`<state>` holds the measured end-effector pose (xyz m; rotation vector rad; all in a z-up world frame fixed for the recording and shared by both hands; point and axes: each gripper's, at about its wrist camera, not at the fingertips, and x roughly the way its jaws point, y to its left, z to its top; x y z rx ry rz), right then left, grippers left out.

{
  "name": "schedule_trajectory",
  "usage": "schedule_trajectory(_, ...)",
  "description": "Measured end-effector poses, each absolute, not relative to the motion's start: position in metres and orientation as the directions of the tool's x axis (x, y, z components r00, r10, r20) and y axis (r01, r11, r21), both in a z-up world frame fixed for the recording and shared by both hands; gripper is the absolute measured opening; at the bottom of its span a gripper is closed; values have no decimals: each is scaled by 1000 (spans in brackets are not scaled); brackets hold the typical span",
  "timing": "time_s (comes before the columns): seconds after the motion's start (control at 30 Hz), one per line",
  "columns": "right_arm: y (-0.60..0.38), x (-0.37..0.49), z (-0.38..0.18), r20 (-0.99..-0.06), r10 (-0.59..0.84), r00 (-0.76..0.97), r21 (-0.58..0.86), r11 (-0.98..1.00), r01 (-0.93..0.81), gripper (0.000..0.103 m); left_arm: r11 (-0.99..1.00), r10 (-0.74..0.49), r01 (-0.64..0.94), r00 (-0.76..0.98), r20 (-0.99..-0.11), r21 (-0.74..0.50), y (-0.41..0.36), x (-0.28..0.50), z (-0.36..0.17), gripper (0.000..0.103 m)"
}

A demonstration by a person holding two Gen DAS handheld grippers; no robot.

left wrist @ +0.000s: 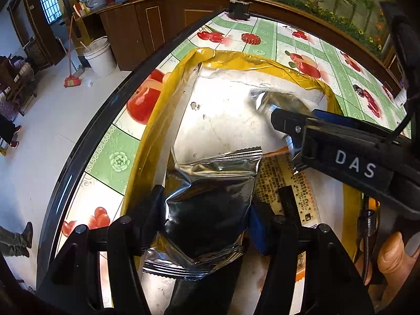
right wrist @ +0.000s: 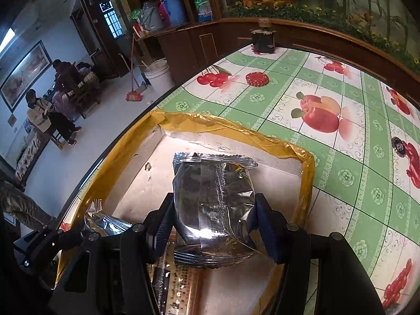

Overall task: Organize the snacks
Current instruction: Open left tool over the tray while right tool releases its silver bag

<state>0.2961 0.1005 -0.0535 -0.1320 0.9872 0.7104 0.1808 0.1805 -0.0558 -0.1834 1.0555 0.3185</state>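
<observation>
A shallow white box with a yellow taped rim lies on the fruit-patterned table; it also shows in the right wrist view. My left gripper is shut on a silver foil snack packet held over the box. My right gripper is shut on another silver foil packet, also over the box. The right gripper shows in the left wrist view, reaching in from the right with its packet. An orange printed snack packet lies in the box beneath both; it shows in the right wrist view.
The table's curved black edge runs along the left of the box, with floor beyond. A black motor-like object stands at the table's far edge. A small dark round item lies on the cloth to the right. A white bucket and broom stand on the floor.
</observation>
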Motion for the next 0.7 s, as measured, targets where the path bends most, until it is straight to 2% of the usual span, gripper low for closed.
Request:
schedule_trajectory(0.03, 99, 296, -55, -800, 493, 343, 218, 770, -599, 62, 941, 171, -340, 462, -870, 4, 179, 178, -53, 58)
schedule_trajectory(0.13, 94, 290, -49, -784, 510, 353, 230, 768, -598, 72, 941, 195, -337, 494, -847, 20, 175, 169, -42, 63)
schedule_trajectory(0.4, 58, 260, -13, -723, 562, 402, 263, 761, -593, 72, 942, 226, -335, 577, -785, 25, 163, 131, -14, 66)
schedule_trajectory(0.7, 4, 217, 4, -697, 556, 452, 268, 787, -556, 73, 968, 184, -250, 628, -756, 27, 126, 109, 1, 66)
